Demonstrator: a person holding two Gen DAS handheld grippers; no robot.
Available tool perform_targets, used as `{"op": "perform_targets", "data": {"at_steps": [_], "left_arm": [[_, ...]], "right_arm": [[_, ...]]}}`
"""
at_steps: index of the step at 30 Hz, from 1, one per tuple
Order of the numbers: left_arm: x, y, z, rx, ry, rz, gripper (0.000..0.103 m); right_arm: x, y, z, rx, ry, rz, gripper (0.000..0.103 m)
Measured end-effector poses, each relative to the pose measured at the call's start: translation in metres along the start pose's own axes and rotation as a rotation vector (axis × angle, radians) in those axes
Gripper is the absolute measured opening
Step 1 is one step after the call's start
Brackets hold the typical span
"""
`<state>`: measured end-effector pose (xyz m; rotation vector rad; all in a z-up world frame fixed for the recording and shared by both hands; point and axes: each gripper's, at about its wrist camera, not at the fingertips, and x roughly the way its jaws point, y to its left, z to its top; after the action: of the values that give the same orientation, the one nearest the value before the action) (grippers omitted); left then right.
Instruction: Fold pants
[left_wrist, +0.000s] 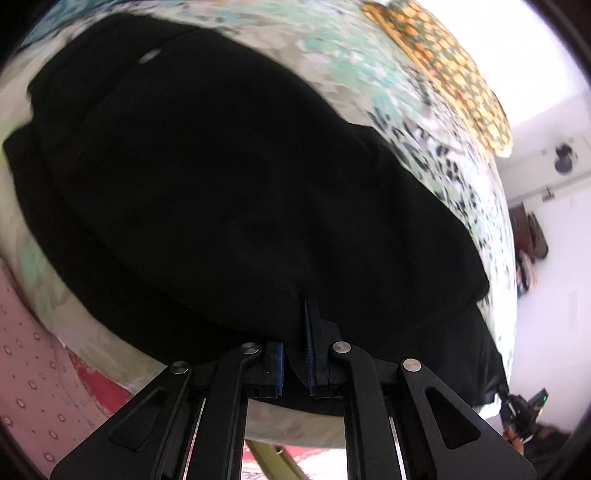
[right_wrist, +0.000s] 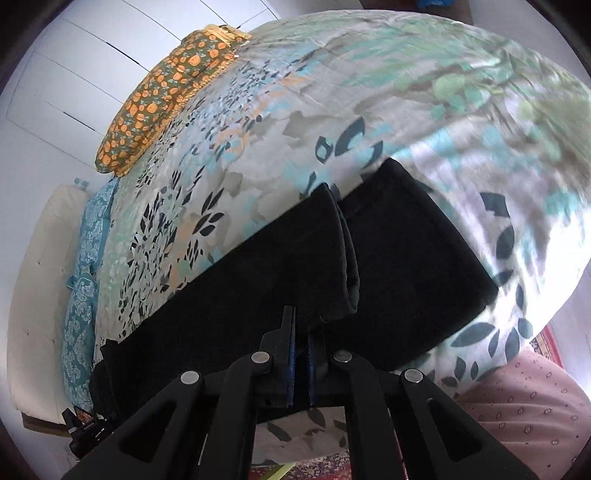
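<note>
Black pants (left_wrist: 229, 192) lie spread over a floral bedsheet (left_wrist: 332, 55) and fill most of the left wrist view. My left gripper (left_wrist: 295, 332) is at their near edge, shut on a pinch of the black cloth that hangs between its blue pads. In the right wrist view the pants (right_wrist: 406, 258) lie as a long band across the bed, with a folded-over leg end (right_wrist: 347, 258) on top. My right gripper (right_wrist: 301, 332) is shut on the near edge of the pants just below that fold. Both views are motion-blurred.
An orange-patterned pillow (left_wrist: 454, 74) (right_wrist: 162, 96) lies at the far side of the bed. A teal patterned cloth (right_wrist: 85, 258) hangs along the bed's left edge. Pink dotted fabric (left_wrist: 33, 369) (right_wrist: 524, 398) is beside the near edge, over a red rug (left_wrist: 103, 391).
</note>
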<state>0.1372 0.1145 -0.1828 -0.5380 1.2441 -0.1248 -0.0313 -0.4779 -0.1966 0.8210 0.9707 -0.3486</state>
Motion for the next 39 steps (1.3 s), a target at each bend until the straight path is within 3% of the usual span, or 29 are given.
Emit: {"op": "perform_targets", "data": {"at_steps": [8,14,24,39], "left_arm": [[-0.006,-0.01,-0.002,0.031,-0.001,0.0,0.008],[0.004,-0.016,-0.008,0.073,0.063,0.004,0.008],[0.023,-0.024,-0.014,0.128,0.124,0.032,0.009],[0.019,-0.038,-0.027,0.206,0.129,0.094,0.009]], "right_arm": [[-0.012,0.003,0.005,-0.059,-0.004,-0.081,0.006],[-0.009,-0.016,0.016,-0.037,0.05,-0.155,0.006],[-0.015,-0.032,0.012,0.037,0.058,-0.182,0.006],[-0.004,-0.031,0.013,0.052,0.07,-0.225,0.006]]}}
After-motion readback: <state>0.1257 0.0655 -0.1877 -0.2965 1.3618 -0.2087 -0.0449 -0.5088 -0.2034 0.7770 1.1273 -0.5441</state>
